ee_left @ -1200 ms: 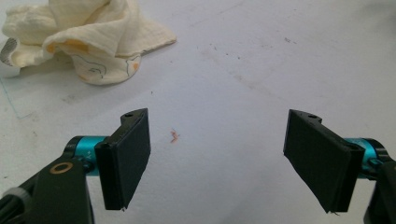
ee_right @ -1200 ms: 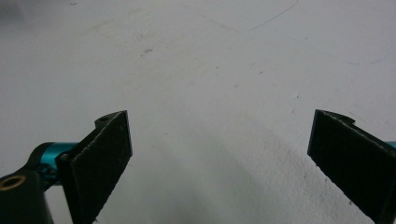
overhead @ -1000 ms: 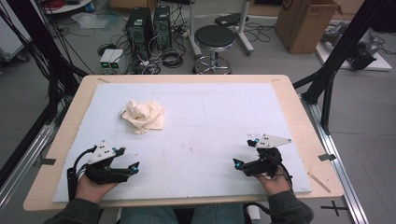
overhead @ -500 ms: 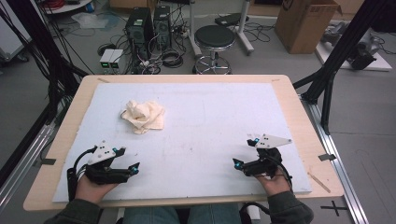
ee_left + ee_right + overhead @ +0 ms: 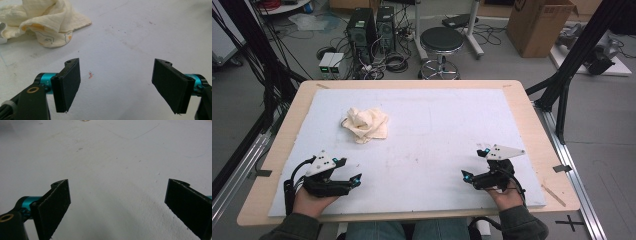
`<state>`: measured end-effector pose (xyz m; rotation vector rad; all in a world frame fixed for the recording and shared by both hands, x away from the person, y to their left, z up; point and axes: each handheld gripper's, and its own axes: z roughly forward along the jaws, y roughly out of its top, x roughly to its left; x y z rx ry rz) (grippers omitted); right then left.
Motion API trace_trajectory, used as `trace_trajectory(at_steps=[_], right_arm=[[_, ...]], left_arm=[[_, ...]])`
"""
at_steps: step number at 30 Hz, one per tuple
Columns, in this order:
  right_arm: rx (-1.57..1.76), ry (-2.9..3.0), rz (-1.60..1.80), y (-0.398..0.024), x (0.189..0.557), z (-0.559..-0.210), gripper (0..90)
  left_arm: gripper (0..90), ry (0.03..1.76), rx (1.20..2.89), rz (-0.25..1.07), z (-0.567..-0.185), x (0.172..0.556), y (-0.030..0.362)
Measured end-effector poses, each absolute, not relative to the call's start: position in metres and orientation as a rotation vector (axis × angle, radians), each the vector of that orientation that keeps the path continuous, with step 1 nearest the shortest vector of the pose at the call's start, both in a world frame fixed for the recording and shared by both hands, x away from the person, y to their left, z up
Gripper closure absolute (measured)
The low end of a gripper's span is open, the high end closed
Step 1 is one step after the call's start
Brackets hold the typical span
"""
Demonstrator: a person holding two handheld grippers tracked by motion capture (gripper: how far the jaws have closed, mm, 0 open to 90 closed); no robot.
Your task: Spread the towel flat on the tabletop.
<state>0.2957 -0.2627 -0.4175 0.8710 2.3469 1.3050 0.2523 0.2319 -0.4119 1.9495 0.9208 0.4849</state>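
Reaching for the crumpled cloth [image 5: 366,124] at upper left of the table [image 5: 522,95] calls for the left hand-held gripper [image 5: 356,179], jaws spread wide, to pinch a raised fold, the right hand-held gripper [image 5: 468,176] resting empty, likewise wide apart.

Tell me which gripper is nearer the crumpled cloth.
Left. The left gripper sits just below the crumpled cloth on the white mat, jaws open. The right gripper rests far across at the near right side.
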Motion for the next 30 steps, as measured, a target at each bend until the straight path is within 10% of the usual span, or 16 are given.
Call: trace_trajectory(at_steps=[30], right_arm=[[0.85, 2.341, 1.311, -0.264, 0.297, -0.414, 5.6]], left_arm=[[29.7, 0.95, 1.936, 0.446, -0.393, 0.293, 0.23]])
